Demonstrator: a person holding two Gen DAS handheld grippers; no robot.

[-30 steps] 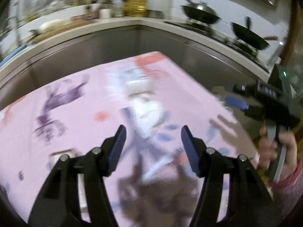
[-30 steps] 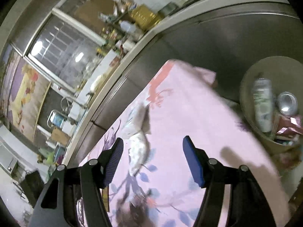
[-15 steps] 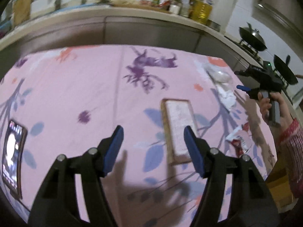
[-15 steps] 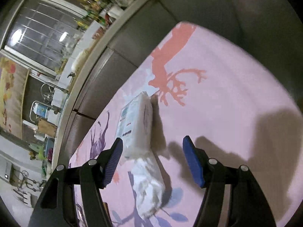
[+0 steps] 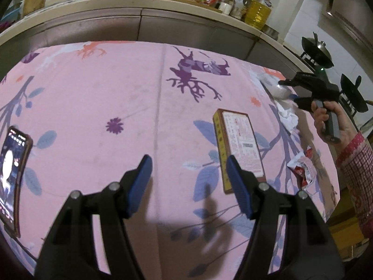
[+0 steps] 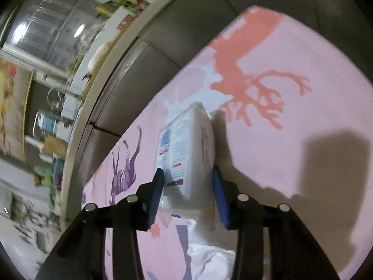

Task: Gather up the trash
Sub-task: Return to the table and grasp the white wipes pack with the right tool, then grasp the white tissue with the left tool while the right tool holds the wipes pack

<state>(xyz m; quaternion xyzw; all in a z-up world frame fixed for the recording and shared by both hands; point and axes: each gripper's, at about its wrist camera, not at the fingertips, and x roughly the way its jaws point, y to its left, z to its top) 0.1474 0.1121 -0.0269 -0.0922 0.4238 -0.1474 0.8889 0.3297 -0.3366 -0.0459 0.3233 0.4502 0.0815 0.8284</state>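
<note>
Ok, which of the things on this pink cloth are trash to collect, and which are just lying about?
Likely trash:
- white tissue pack, between the closing right gripper fingers
- crumpled white tissue
- red and white wrapper

Probably just lying about:
- phone, screen lit
- yellow-edged printed box, hard to call
- left gripper, open over bare tablecloth

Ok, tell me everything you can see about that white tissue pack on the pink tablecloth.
The tissue pack is a soft white block in glossy plastic wrap, its printed face carrying blue and red label marks too blurred to read. It lies on the pink tablecloth near the far corner, by the coral deer print. The right gripper straddles its near end, jaws closing, both blue pads at its sides. Crumpled white paper lies just in front of it. From the left wrist view it is mostly hidden behind that gripper.
</note>
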